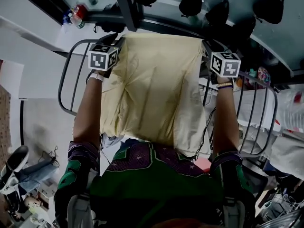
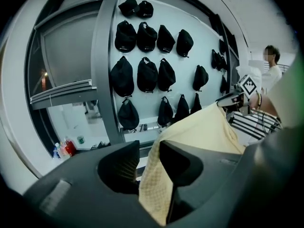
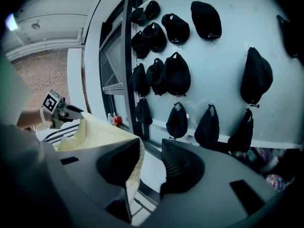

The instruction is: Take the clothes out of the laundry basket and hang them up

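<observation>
Draping the cloth [image 1: 154, 89] over the rack [image 1: 61, 82] looks to be the step in hand. It stretches flat between the two grippers at the rack's far side and hangs down toward the person.

The left gripper [image 2: 149, 167] has its jaws apart. A corner of the cloth lies in the gap against one jaw, but it is not pinched. The right gripper [image 3: 151, 163] is also open, with the cloth's edge resting loosely on one jaw.

To do this well, the top edge should sit squarely over a bar before the grippers draw back. Both should pull straight out so the loose corners don't drag along and bunch up. The cloth is light and limp, so it could slide off toward its longer side.

Black caps [image 2: 147, 72] hang on the wall [image 3: 223, 80] behind the rack, close to the jaws. Bottles [image 1: 76, 17] stand on a ledge to the left, and a second person [image 2: 273, 63] stands off to the right. The basket cannot be made out.
</observation>
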Demonstrator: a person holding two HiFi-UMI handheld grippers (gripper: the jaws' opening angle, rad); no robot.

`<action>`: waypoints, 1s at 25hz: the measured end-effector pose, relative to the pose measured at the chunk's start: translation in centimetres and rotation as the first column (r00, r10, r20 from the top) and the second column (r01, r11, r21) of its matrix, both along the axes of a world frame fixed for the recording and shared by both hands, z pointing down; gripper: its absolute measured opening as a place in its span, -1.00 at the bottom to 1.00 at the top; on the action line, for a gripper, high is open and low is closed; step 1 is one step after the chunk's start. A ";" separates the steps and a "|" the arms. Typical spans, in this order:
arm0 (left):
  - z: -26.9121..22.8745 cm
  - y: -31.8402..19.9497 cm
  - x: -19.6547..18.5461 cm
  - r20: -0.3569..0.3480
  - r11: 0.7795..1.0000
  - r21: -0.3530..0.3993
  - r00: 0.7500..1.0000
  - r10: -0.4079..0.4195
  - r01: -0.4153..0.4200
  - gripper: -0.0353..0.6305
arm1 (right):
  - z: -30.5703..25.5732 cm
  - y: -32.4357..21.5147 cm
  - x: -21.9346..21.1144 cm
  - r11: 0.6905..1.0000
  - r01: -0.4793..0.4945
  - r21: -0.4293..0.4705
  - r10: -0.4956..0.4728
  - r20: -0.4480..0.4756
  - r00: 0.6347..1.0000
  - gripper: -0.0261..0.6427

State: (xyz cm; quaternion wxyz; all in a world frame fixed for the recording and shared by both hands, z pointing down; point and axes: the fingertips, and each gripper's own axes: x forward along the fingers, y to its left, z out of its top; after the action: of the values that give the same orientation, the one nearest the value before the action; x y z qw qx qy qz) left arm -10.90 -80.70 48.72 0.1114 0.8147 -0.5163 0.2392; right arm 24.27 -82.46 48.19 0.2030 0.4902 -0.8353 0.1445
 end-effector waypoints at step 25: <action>5.4 3.7 -4.0 0.201 0.955 -0.284 0.969 0.145 -0.084 -0.58 | 2.7 2.6 1.6 0.990 0.042 -0.136 -0.044 -0.009 0.999 -0.46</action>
State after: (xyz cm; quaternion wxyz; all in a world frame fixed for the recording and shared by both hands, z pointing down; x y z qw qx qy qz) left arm -14.89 -76.99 54.12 0.1508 0.7887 -0.4392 0.4028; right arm 25.92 -79.83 50.93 0.2438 0.4579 -0.8326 0.1939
